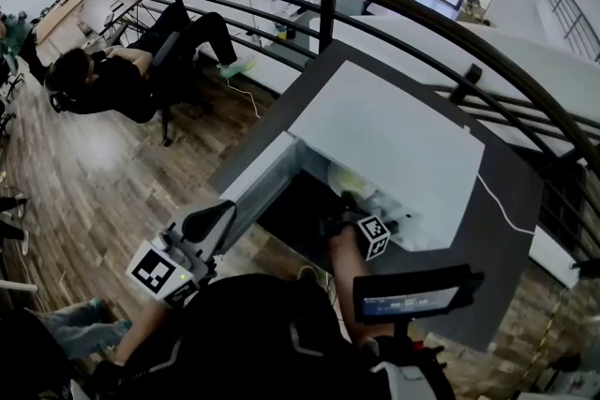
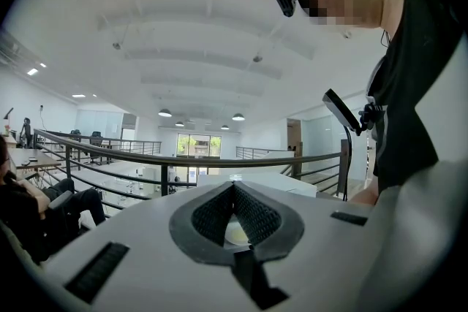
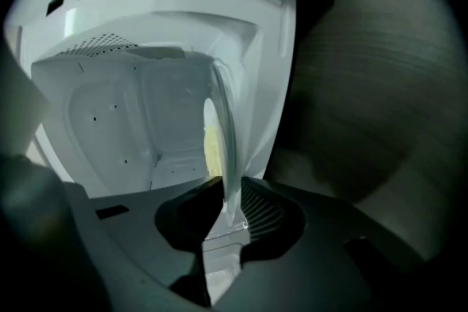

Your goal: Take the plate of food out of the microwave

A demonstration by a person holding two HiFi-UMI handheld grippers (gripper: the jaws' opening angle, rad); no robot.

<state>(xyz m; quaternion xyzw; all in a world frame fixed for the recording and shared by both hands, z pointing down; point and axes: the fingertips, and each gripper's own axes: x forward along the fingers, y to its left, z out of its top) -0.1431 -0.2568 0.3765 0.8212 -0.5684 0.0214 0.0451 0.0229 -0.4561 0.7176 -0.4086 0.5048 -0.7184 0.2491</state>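
The right hand-held gripper (image 1: 349, 203) is reaching into the open microwave (image 1: 394, 131), which is sitting on the dark counter (image 1: 506, 229) with its door (image 1: 248, 185) hanging open toward the person. In the right gripper view, the right hand-held gripper (image 3: 228, 212) is clamping the near rim of the plate (image 3: 227, 131), which is showing only edge-on as a thin white sliver inside the white cavity (image 3: 124, 120). The food (image 3: 212, 146) is appearing merely as a yellowish smear beside that edge, too blurred to identify. From the head view, the plate (image 1: 352, 184) is mostly being hidden by the microwave's top, with just a pale patch peeking out. The left hand-held gripper (image 1: 211, 220) is hovering low beside the door, well apart from the plate; in its own view the left hand-held gripper (image 2: 234, 190) is pointing up toward the ceiling with its jaws pressing together on nothing.
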